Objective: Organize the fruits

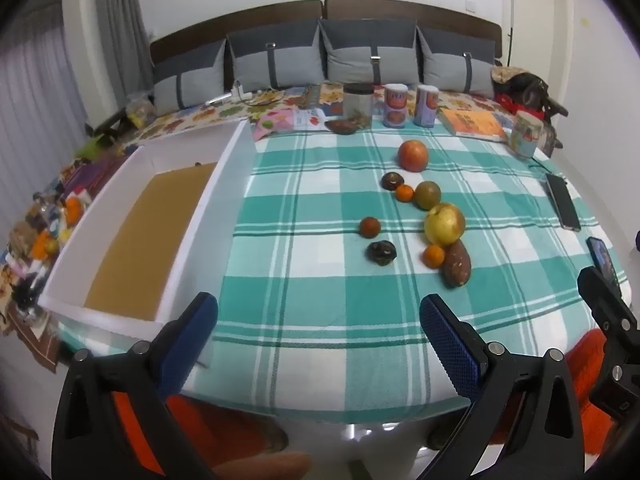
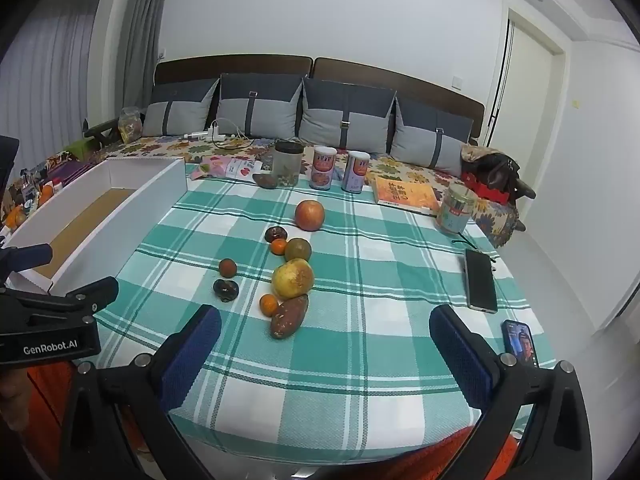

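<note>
Several fruits lie on the green checked tablecloth (image 1: 320,292): a red apple (image 1: 413,155), a yellow-green pear (image 1: 444,224), a green-brown fruit (image 1: 427,195), two small oranges (image 1: 405,193) (image 1: 433,256), a reddish fruit (image 1: 369,227), two dark fruits (image 1: 382,253) (image 1: 392,180) and a brown sweet potato (image 1: 456,265). They also show in the right wrist view, apple (image 2: 309,215), pear (image 2: 293,279), sweet potato (image 2: 289,316). A white box (image 1: 132,216) with a brown floor stands at the left. My left gripper (image 1: 318,320) and right gripper (image 2: 325,334) are open and empty near the front edge.
At the table's far edge stand a jar (image 1: 358,105), two cans (image 1: 396,105), a book (image 1: 472,122) and a tin (image 1: 526,134). Two phones (image 2: 480,280) (image 2: 519,342) lie at the right. A sofa with cushions (image 1: 368,54) is behind.
</note>
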Demonstrator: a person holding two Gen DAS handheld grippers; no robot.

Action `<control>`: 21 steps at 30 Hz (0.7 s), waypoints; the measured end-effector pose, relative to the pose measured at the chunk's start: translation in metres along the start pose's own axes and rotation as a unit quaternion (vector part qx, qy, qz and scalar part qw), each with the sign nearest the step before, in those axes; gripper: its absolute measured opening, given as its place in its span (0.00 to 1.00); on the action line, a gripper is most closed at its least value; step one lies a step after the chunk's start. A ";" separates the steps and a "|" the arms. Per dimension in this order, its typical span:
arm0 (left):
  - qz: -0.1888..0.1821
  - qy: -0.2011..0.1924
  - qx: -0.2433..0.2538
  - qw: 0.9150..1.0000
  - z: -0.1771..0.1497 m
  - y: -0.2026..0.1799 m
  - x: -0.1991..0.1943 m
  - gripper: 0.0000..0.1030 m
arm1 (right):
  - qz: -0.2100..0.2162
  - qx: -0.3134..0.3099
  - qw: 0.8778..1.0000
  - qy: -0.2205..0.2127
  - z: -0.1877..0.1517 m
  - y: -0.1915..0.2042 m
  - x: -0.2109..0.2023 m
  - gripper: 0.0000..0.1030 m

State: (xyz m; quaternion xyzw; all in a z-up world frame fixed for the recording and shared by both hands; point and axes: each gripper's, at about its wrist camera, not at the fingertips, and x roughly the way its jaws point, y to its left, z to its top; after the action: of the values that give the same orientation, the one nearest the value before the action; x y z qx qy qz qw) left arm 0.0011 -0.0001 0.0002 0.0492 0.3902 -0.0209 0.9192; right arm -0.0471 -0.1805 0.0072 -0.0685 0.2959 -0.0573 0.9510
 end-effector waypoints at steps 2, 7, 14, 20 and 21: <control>0.000 -0.001 -0.002 1.000 0.001 0.000 0.000 0.99 | 0.001 0.002 1.000 -0.001 0.000 0.000 0.000 1.00; 0.002 -0.007 -0.010 1.000 0.006 0.002 -0.003 0.99 | 0.002 0.002 1.000 0.002 -0.001 0.001 0.001 1.00; 0.000 -0.005 0.000 1.000 -0.005 0.000 0.005 0.99 | 0.001 0.002 1.000 0.001 -0.001 0.000 0.000 1.00; -0.005 -0.004 0.003 1.000 -0.006 -0.002 0.003 0.99 | 0.001 0.001 1.000 0.002 -0.001 0.001 0.001 1.00; -0.005 -0.004 0.003 1.000 -0.006 -0.002 0.003 0.99 | 0.001 0.001 1.000 0.002 -0.001 0.002 0.001 1.00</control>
State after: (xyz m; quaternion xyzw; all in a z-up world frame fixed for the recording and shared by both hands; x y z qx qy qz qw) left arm -0.0011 -0.0013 -0.0058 0.0501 0.3867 -0.0272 0.9204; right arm -0.0467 -0.1790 0.0058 -0.0674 0.2979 -0.0567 0.9505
